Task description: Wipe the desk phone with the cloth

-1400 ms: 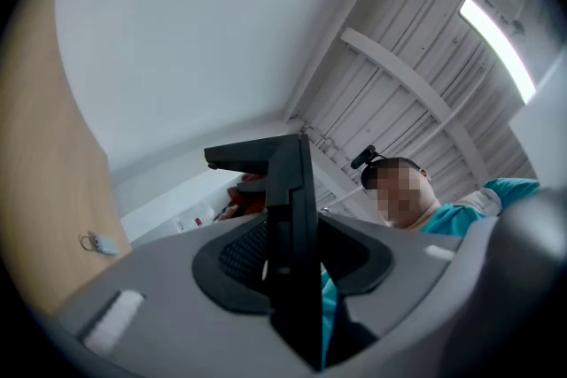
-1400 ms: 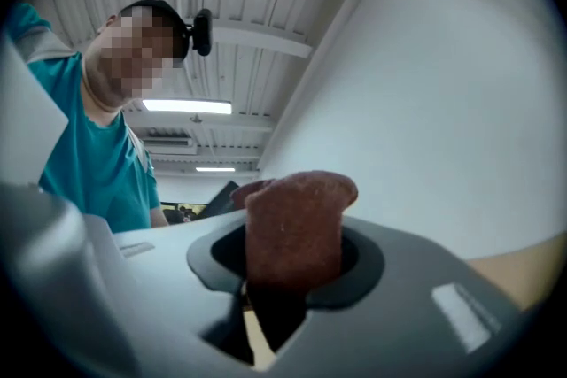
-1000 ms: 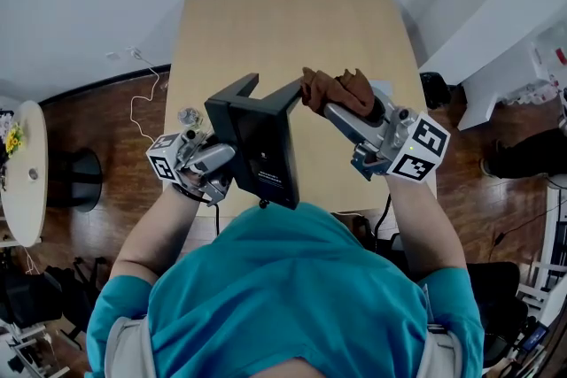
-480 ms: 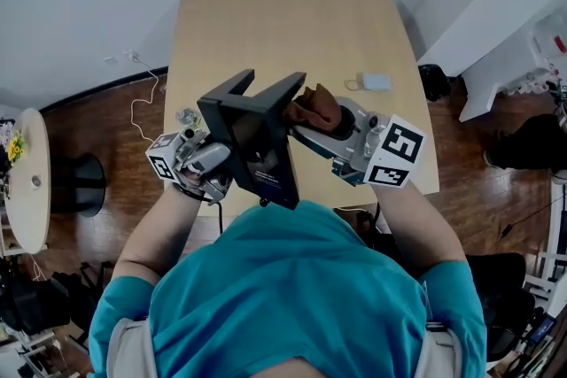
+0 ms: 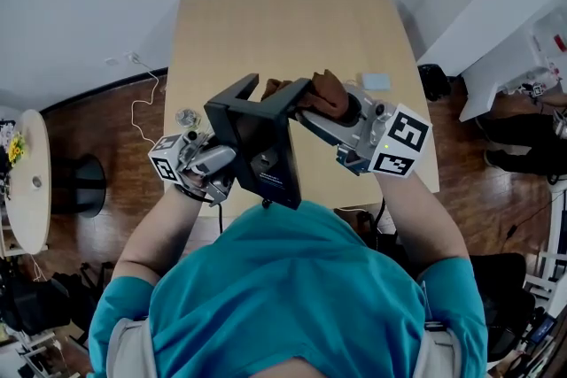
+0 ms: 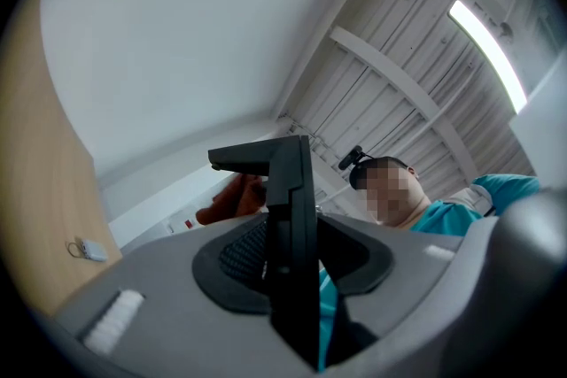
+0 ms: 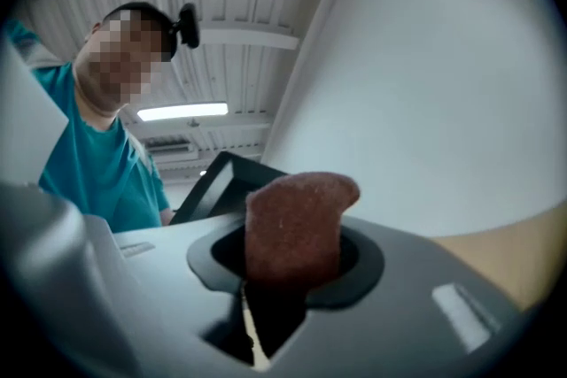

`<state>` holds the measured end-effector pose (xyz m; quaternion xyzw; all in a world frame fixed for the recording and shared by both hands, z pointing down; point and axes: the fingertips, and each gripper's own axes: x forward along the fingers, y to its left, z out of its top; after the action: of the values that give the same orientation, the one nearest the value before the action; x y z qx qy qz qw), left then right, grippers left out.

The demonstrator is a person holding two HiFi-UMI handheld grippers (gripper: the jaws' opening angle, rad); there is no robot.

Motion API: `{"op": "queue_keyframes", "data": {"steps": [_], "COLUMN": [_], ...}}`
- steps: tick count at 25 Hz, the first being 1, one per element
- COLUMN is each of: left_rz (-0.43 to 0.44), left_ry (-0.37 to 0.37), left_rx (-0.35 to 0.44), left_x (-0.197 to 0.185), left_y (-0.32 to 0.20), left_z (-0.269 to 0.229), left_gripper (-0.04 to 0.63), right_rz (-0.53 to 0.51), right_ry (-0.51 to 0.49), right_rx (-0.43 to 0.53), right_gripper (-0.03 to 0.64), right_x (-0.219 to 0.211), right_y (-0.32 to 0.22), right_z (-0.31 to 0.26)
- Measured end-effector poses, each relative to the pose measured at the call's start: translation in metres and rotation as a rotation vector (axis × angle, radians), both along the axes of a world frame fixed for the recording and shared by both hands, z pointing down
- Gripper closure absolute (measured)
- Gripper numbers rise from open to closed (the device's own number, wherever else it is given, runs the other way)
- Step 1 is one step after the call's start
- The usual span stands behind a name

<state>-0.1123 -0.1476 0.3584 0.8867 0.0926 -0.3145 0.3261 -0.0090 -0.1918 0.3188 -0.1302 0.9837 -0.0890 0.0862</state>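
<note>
The black desk phone (image 5: 257, 146) is held up off the wooden desk (image 5: 283, 22), its back toward the head camera. My left gripper (image 5: 223, 164) is shut on the phone's left edge; in the left gripper view the phone (image 6: 292, 217) stands edge-on between the jaws. My right gripper (image 5: 332, 109) is shut on a brown cloth (image 5: 323, 91), which lies against the phone's upper right edge. Part of the cloth shows past the phone's stand. In the right gripper view the cloth (image 7: 292, 226) fills the jaws, with the phone (image 7: 213, 186) just behind it.
A small grey-blue object (image 5: 376, 81) lies near the desk's right edge. A small shiny item (image 5: 187, 116) sits at the left edge. A white cable (image 5: 142, 97) trails on the wooden floor, and a round white table (image 5: 22, 181) stands at far left.
The right gripper with the cloth dipped down along the phone's right edge, then came back up and slid left over the top edge. The left gripper and phone stayed almost still.
</note>
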Motion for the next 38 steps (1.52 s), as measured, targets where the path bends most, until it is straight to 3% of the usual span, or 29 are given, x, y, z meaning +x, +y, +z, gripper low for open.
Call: {"op": "queue_keyframes", "data": {"steps": [2, 5, 7, 10, 14, 17, 20, 22, 25, 27, 29, 35, 38], "left_rz": [-0.020, -0.052, -0.085, -0.143, -0.200, -0.217, -0.207, -0.214, -0.216, -0.219, -0.218, -0.228, -0.243], "left_ry": [-0.001, 0.006, 0.002, -0.002, -0.009, 0.014, 0.039, 0.029, 0.015, -0.004, -0.020, -0.019, 0.036], "left_rx": [-0.016, -0.033, -0.038, -0.055, -0.069, -0.056, -0.058, -0.046, -0.041, -0.055, -0.070, -0.090, -0.138], "left_x": [-0.001, -0.007, -0.010, -0.016, -0.020, -0.026, -0.026, -0.028, -0.026, -0.023, -0.020, -0.017, -0.016], "left_y": [-0.005, -0.013, -0.018, -0.022, -0.024, -0.025, -0.024, -0.024, -0.024, -0.025, -0.028, -0.034, -0.046], "left_z": [0.002, 0.000, -0.002, -0.002, -0.001, -0.004, -0.014, -0.014, -0.013, -0.009, -0.003, -0.002, -0.015], "left_gripper": [0.430, 0.430, 0.430, 0.430, 0.430, 0.430, 0.430, 0.430, 0.430, 0.430, 0.430, 0.430, 0.430], "right_rz": [-0.060, -0.065, -0.082, -0.137, -0.213, -0.280, -0.323, -0.289, -0.078, 0.015, 0.056, 0.010, -0.040], "right_ry": [0.064, 0.192, 0.334, 0.554, 0.615, 0.641, 0.623, 0.546, 0.238, 0.088, 0.012, 0.015, 0.054], "right_rx": [0.106, 0.287, 0.393, 0.461, 0.557, 0.554, 0.534, 0.490, 0.334, 0.341, 0.343, 0.236, 0.172], "right_gripper": [0.480, 0.485, 0.485, 0.485, 0.485, 0.485, 0.484, 0.483, 0.483, 0.483, 0.482, 0.482, 0.483], "right_x": [-0.017, -0.030, -0.029, -0.015, -0.006, -0.001, 0.007, 0.018, 0.034, 0.033, 0.020, -0.016, -0.009], "right_y": [0.019, 0.030, 0.038, 0.062, 0.094, 0.110, 0.114, 0.099, 0.055, 0.034, 0.021, 0.013, 0.026], "right_z": [-0.002, -0.001, 0.012, 0.043, 0.056, 0.070, 0.069, 0.052, -0.009, -0.046, -0.068, -0.047, -0.017]}}
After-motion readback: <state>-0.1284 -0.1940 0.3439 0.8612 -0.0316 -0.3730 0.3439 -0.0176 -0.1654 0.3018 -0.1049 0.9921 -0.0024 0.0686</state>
